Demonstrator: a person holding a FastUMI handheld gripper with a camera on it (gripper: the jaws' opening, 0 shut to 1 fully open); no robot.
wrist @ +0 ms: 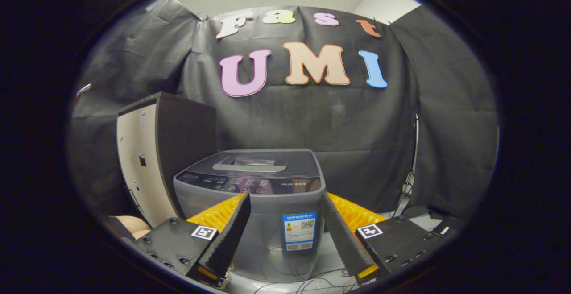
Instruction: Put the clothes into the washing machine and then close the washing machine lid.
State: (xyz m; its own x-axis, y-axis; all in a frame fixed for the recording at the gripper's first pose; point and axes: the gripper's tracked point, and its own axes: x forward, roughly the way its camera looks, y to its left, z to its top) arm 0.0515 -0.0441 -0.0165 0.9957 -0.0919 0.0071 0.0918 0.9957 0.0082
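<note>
A small grey top-loading washing machine (263, 196) stands straight ahead of me, beyond my fingertips. Its lid (256, 162) lies flat and shut, with a handle recess in the middle and a dark control strip (250, 183) along the front. My gripper (285, 198) is open, its two fingers spread wide to either side of the machine's front, holding nothing. I see no clothes between the fingers or on the machine.
A tall dark cabinet with a pale side panel (156, 151) stands just left of the washer. Black cloth walls close in behind and on both sides. Thin wires (312, 280) lie on the pale floor in front of the machine.
</note>
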